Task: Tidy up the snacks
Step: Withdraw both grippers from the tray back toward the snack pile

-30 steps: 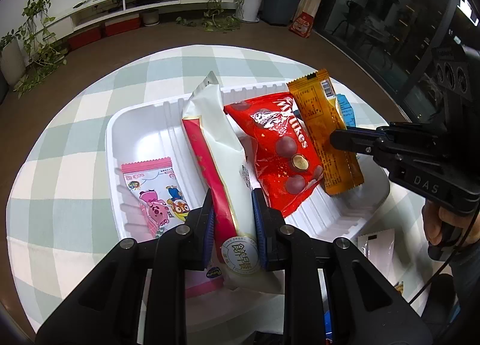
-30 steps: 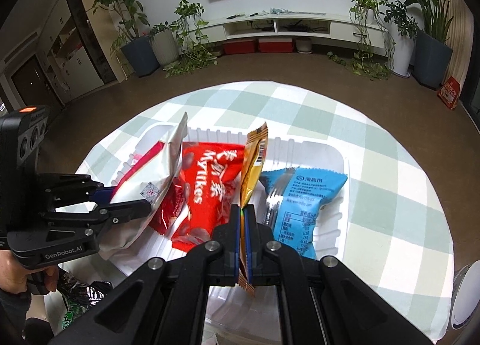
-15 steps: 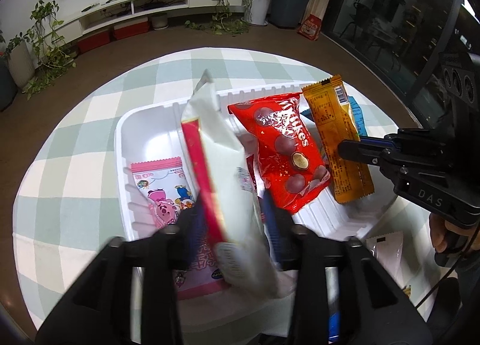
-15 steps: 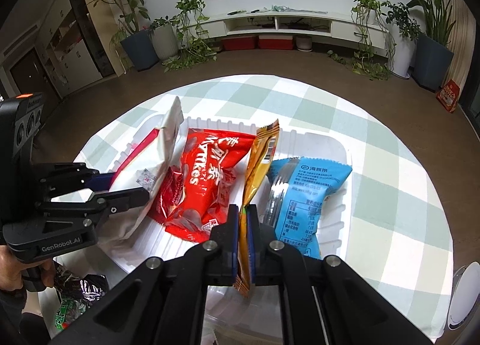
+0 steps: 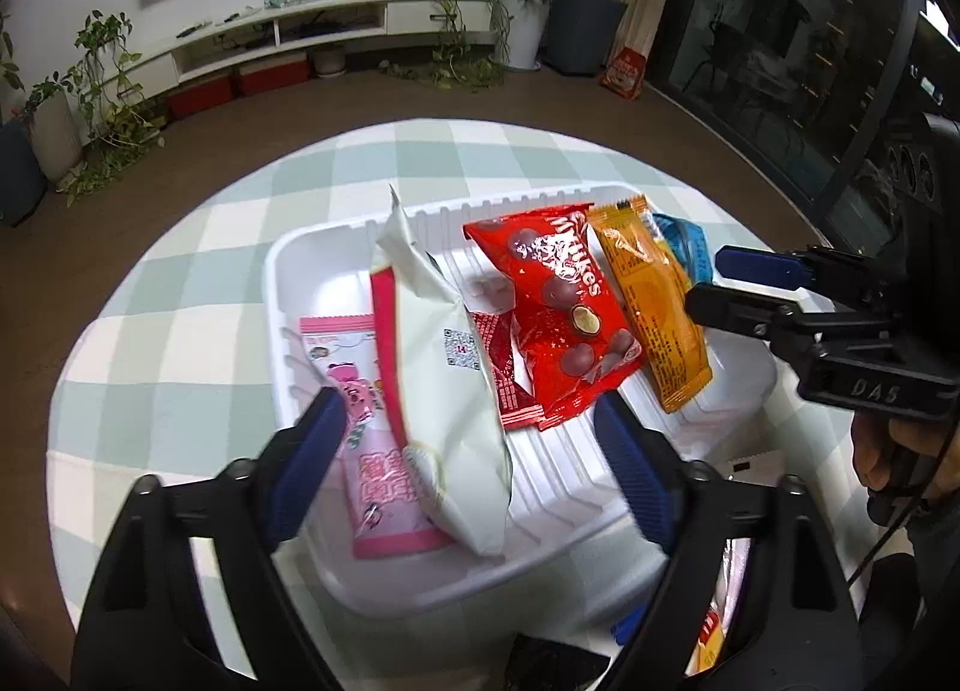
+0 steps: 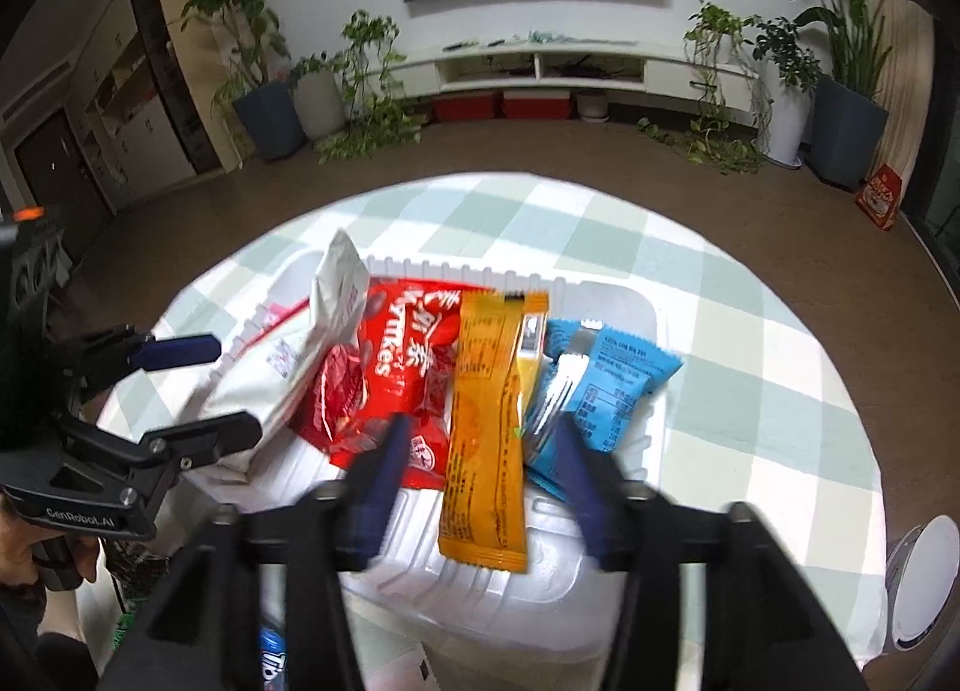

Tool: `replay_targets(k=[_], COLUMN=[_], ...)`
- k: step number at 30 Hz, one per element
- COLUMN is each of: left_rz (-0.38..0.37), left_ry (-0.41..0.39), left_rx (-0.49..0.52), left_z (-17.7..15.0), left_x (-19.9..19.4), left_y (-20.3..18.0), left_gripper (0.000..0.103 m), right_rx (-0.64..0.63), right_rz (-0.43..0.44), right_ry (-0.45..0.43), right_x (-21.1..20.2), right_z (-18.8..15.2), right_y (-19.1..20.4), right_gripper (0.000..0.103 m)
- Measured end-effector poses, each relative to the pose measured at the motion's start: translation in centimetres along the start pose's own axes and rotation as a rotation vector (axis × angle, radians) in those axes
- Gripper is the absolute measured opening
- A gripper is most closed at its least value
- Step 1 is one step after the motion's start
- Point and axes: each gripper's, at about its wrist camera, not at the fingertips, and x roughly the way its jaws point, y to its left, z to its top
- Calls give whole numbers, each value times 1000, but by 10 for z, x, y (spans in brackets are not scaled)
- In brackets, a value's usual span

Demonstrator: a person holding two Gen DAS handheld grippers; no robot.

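Observation:
A white tray [image 5: 312,247] on the checked table holds a pink packet [image 5: 384,481], a white-and-red packet [image 5: 444,385], a red Mylikes bag [image 5: 558,313], an orange packet [image 5: 654,307] and a blue packet [image 5: 684,247]. My left gripper [image 5: 474,475] is open and empty, its jaws wide on either side of the white packet's near end. My right gripper [image 6: 486,469] is open and empty, its jaws on either side of the orange packet [image 6: 498,409], which lies flat between the red bag [image 6: 402,367] and the blue packet [image 6: 612,385]. The white packet [image 6: 288,361] leans at the tray's left.
Loose wrappers lie on the table near the tray's front edge [image 5: 738,541]. A white round object [image 6: 924,589] sits at the table's right edge. Beyond the round table are brown floor, potted plants and a TV shelf.
Both grippers have opened. The left let go of the white-and-red packet and the right let go of the orange packet; both packets now rest in the tray. Both grippers drew back slightly.

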Motion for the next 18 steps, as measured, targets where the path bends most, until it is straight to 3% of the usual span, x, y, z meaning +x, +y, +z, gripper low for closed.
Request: replay_targets(k=[2, 4, 6, 9, 15, 18], left_rz=[4, 10, 23, 54, 57, 75], left_ry=[-14, -31, -59, -93, -139, -112], left_rx=[-5, -13, -15, -5, 62, 65], left_z=[-2, -5, -9, -17, -54, -73], left_x=[-9, -20, -33, -54, -95, -109], left_y=[0, 1, 2, 1, -3, -4], left_gripper=[90, 92, 103, 103, 103, 103], right_rx=[14, 20, 21, 10, 21, 19], right_rz=[14, 23, 41, 52, 74, 97], right_ry=[-12, -33, -53, -83, -123, -122], right_x=[-8, -18, -27, -46, -77, -89], right_z=[0, -1, -4, -13, -43, -67], right_y=[-2, -2, -1, 2, 6, 10], right_gripper=[61, 69, 75, 80, 80, 81])
